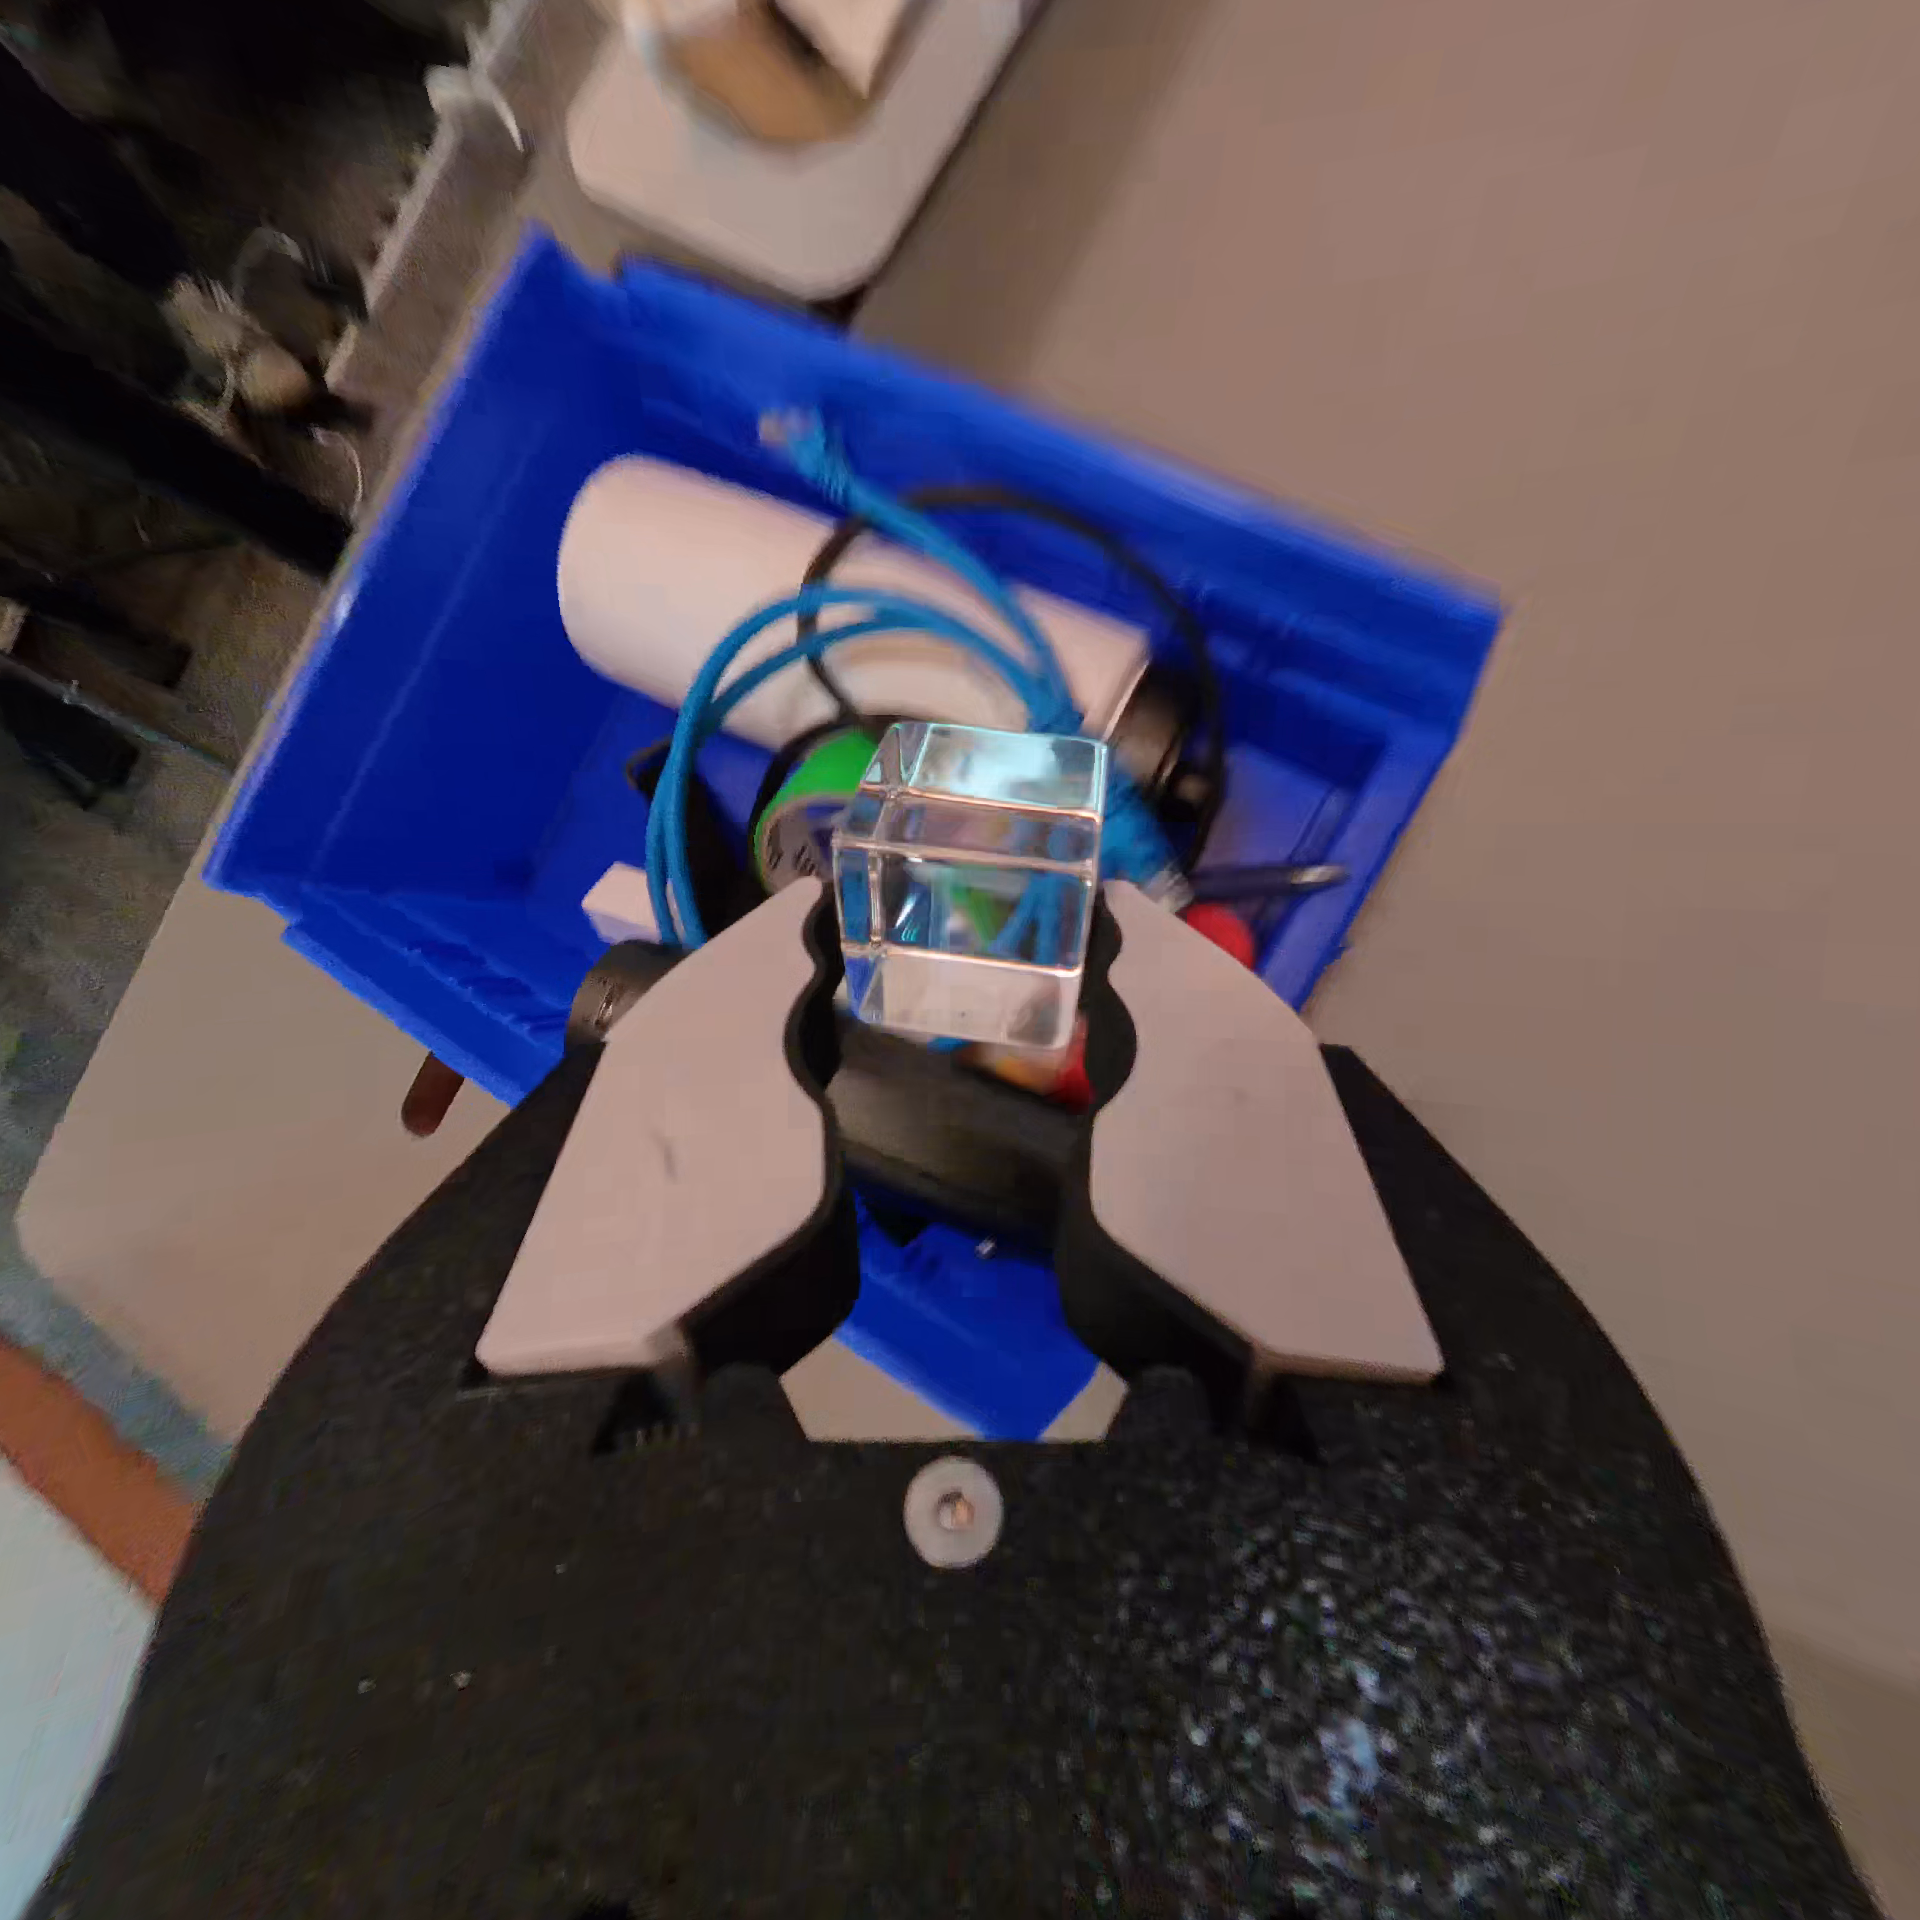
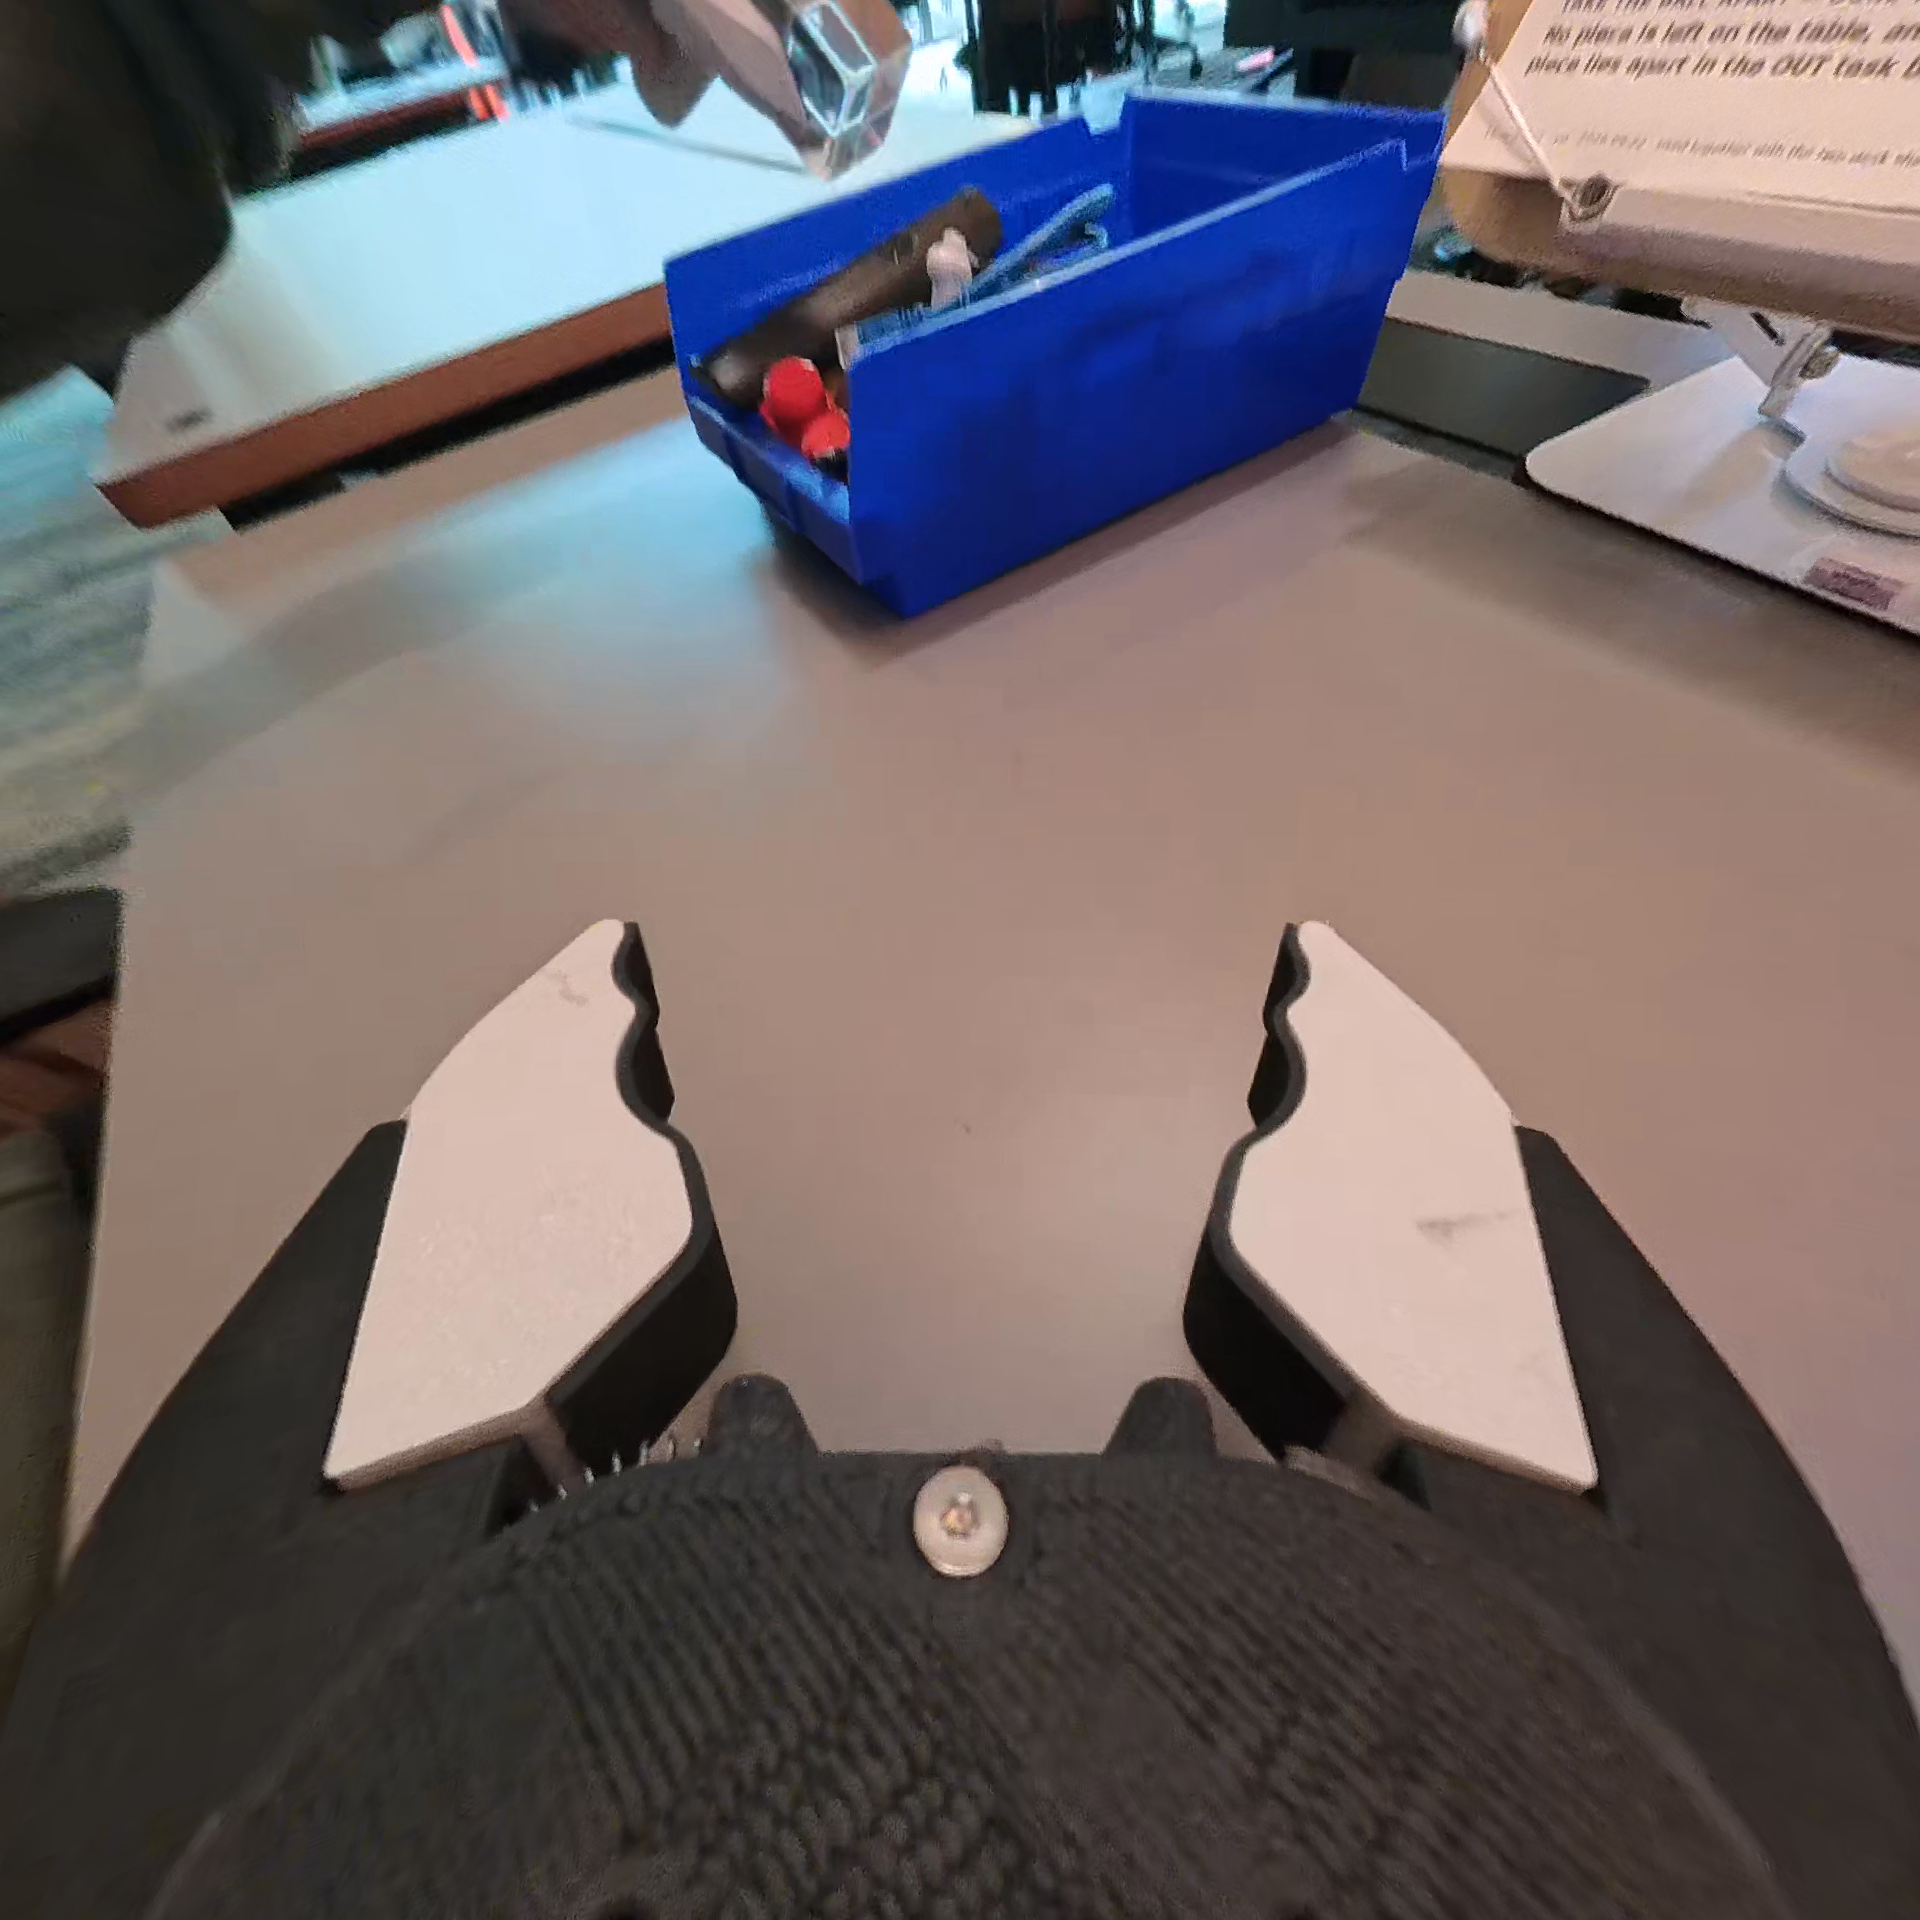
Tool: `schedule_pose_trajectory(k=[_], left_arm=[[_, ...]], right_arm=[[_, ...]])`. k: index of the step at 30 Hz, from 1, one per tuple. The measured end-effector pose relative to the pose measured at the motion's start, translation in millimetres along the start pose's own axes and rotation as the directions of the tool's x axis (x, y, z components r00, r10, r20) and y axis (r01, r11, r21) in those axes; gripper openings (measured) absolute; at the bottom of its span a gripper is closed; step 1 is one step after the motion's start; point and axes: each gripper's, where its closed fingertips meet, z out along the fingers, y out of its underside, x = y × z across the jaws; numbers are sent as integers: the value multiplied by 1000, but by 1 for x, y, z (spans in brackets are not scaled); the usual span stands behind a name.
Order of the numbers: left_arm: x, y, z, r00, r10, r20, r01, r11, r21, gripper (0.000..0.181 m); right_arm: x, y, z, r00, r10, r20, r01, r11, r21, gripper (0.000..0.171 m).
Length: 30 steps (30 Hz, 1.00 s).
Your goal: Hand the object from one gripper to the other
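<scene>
The clear cube [image 1: 966,894], pinched by the left gripper [image 1: 961,935] above the blue bin [image 1: 436,727], looks hard, slick and breakable, so the spread right gripper [image 2: 961,997] should clamp its free flat faces.

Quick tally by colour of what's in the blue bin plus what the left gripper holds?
Clear: 1, cube in the left gripper
Blue: 1, cable
White: 1, roll
Green: 1, tape roll
Red: 2, caps
Dark: 1, cylinder
Total: 7

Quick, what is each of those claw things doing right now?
Left gripper: closed on the clear cube, held above the blue bin.
Right gripper: open, empty, over the table.
</scene>
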Motion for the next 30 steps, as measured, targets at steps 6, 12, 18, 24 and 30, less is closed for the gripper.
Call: schedule_pose_trajectory(k=[6,12,18,24,30], left_arm=[[90,-86,-44,991,9,-137,54,892,449,45],[211,-121,-32,967,229,-112,-104,758,644,45],[290,-128,-3,910,411,-53,-267,679,684,45],[327,-138,8,869,491,-62,-318,650,690,44],[330,-141,17,862,503,-58,-337,655,676,45]], right_arm=[[-38,-20,7,950,253,181,-266,963,50,103],[-89,-51,7,692,527,493,-623,782,37,95],[-118,-58,-6,463,615,638,-780,625,-37,73],[-131,-62,-11,403,623,670,-813,580,-51,52],[-125,-55,-12,404,640,653,-824,565,-44,45]])
